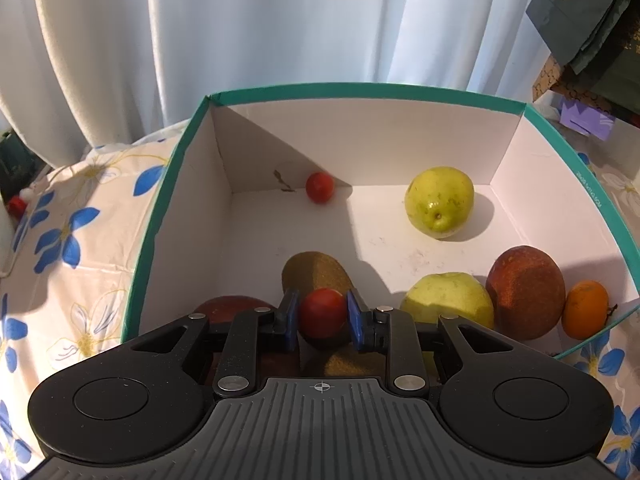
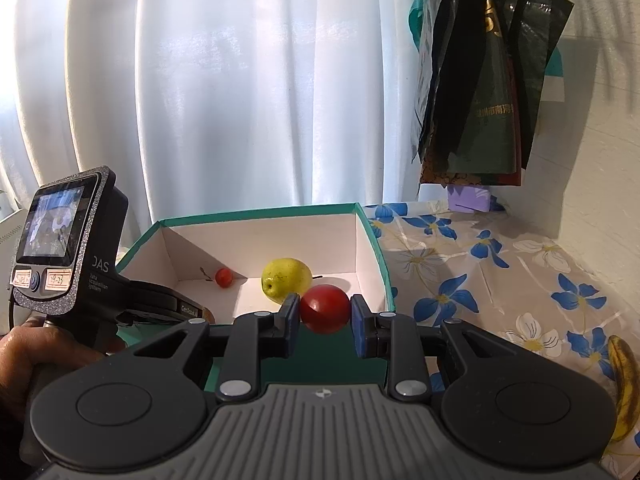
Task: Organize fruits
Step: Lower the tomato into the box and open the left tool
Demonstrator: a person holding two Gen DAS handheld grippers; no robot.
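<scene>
A teal-rimmed white box (image 1: 176, 184) holds a small red tomato (image 1: 319, 187), a yellow-green pear (image 1: 439, 201), a kiwi (image 1: 312, 270), a second green pear (image 1: 448, 300), a brown-red fruit (image 1: 526, 292), an orange (image 1: 585, 309) and a dark red fruit (image 1: 234, 307). My left gripper (image 1: 322, 316) is shut on a red tomato (image 1: 322, 313) low inside the box, above the kiwi. My right gripper (image 2: 325, 312) is shut on another red tomato (image 2: 325, 309), held before the near wall of the box (image 2: 372, 232).
The box sits on a flowered tablecloth (image 2: 500, 280). A banana (image 2: 626, 384) lies on the cloth at the right. The left hand-held unit with its screen (image 2: 60, 240) is at the left. White curtains hang behind; dark bags (image 2: 480, 80) hang at the right.
</scene>
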